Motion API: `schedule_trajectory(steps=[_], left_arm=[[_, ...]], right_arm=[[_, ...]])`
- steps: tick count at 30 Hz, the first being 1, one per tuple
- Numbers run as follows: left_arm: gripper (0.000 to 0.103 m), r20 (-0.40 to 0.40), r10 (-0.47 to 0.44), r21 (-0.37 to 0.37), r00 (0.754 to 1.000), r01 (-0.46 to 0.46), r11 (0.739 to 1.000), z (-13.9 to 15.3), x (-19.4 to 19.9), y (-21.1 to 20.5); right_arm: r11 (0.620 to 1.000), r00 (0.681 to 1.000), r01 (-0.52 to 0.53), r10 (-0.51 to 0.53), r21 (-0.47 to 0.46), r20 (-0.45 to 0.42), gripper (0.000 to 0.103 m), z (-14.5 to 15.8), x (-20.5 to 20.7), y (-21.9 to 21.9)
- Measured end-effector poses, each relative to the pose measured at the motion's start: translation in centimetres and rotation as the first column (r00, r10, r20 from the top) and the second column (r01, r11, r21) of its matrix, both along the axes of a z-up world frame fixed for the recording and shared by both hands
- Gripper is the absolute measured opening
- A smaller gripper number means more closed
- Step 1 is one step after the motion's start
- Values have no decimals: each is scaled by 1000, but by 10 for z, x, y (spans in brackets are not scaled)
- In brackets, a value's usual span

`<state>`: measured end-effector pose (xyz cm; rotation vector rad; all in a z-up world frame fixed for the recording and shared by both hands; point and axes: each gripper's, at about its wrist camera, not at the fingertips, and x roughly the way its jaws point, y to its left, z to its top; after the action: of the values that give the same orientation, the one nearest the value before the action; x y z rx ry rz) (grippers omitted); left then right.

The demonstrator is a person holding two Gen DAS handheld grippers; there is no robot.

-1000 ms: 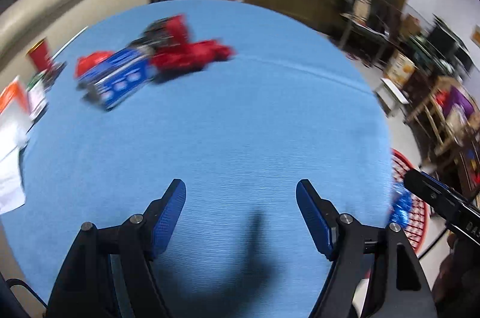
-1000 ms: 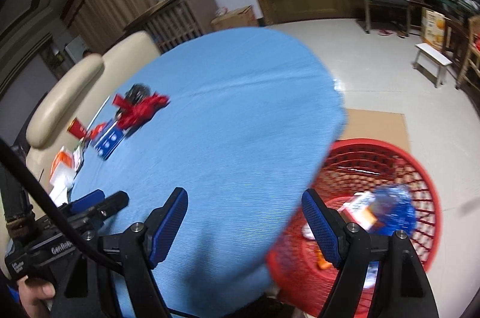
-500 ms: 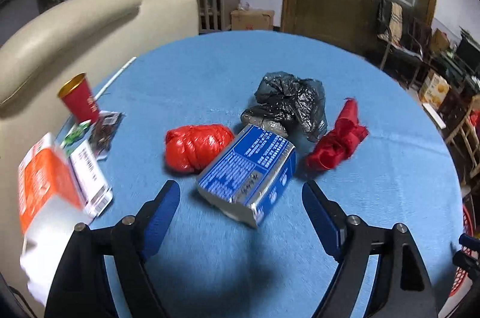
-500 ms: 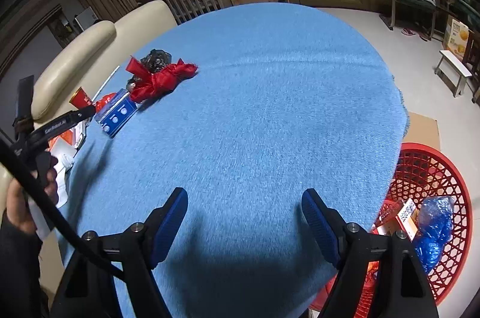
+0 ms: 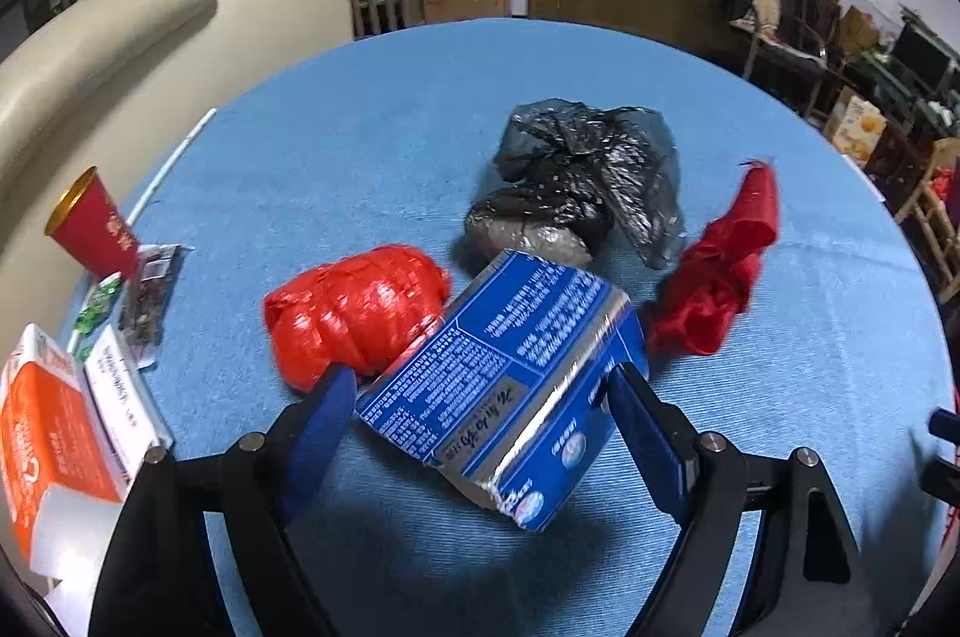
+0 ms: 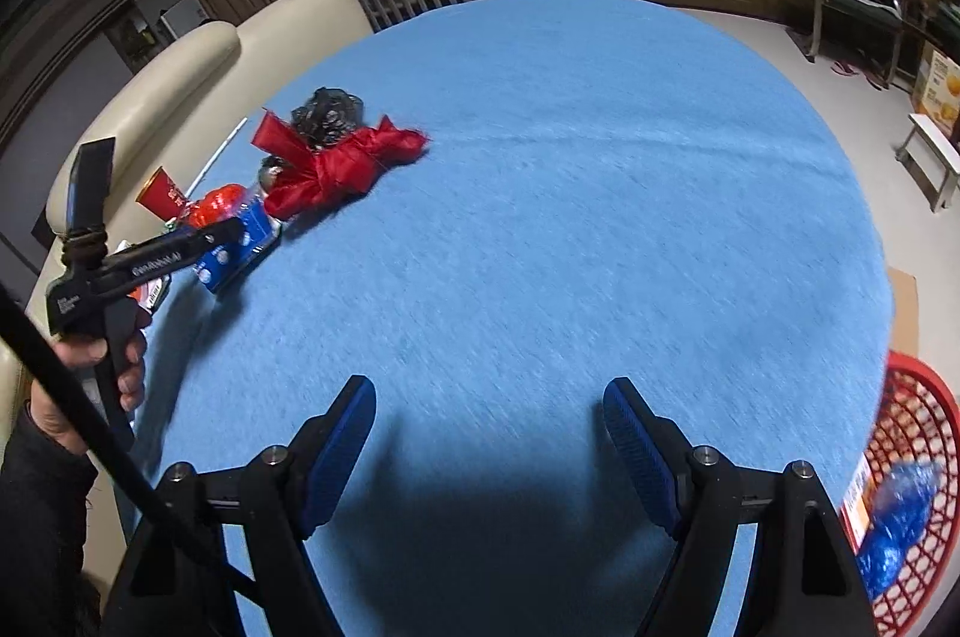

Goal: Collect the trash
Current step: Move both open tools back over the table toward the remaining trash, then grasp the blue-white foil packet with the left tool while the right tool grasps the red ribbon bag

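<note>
My left gripper [image 5: 474, 433] hangs over the blue table [image 5: 372, 144], its jaws opening, with the blue carton [image 5: 510, 385] lying on its side between them; I cannot tell whether the pads touch its sides. Taking that carton as the mark: the red net ball [image 5: 357, 313] touches its left flank, the black bag [image 5: 582, 181] sits just beyond its far end, and the red cloth [image 5: 720, 277] lies just to its right. Well to its left, at the table's edge, stand a red cup [image 5: 90, 223] and an orange box [image 5: 48, 439], with small wrappers [image 5: 147, 295] between them. My right gripper [image 6: 489, 433] is spread wide over bare cloth, holding nothing, well apart from the carton. The red basket [image 6: 912, 487] stands off the table's right edge, with blue trash inside.
</note>
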<state>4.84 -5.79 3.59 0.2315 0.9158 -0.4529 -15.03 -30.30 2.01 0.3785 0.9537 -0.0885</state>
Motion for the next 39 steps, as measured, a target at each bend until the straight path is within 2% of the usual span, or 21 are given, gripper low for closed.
schedule_trajectory(steps=[5,13,17,22,24,25,28,33,37,39], left_arm=[[86,-11,-34,-22,999,34,999,0,-5,5],[86,14,-75,-72,997,75,995,23,3,26],[86,-29,-145,-32,989,144,989,10,7,11],[86,-76,-171,-17,982,170,985,-6,10,-10],[70,-92,-157,-21,983,156,988,-11,9,-11],[68,-92,-164,-39,982,161,986,-11,6,-11],[66,-47,-121,0,992,121,993,-8,-8,-8],[65,-41,-8,-28,999,7,1000,-5,-34,16],[66,-32,88,-75,996,-90,993,2,-56,37],[66,-30,113,-88,993,-116,989,4,-67,45]], right_arm=[[1000,1000,-24,24,-11,10,81,2,23,8],[999,999,-52,52,2,-1,81,-3,41,21],[998,998,-56,56,13,-9,81,-8,43,25],[999,998,-54,54,6,-9,81,-6,46,24],[999,999,-53,53,2,-9,81,-5,49,23],[999,999,-53,53,-1,-8,81,-5,51,23],[999,999,-51,51,-10,-1,81,-2,61,21],[997,998,-57,57,51,9,81,0,98,23],[992,998,-60,59,113,10,81,-1,142,35],[993,998,-55,55,102,10,81,-1,159,43]])
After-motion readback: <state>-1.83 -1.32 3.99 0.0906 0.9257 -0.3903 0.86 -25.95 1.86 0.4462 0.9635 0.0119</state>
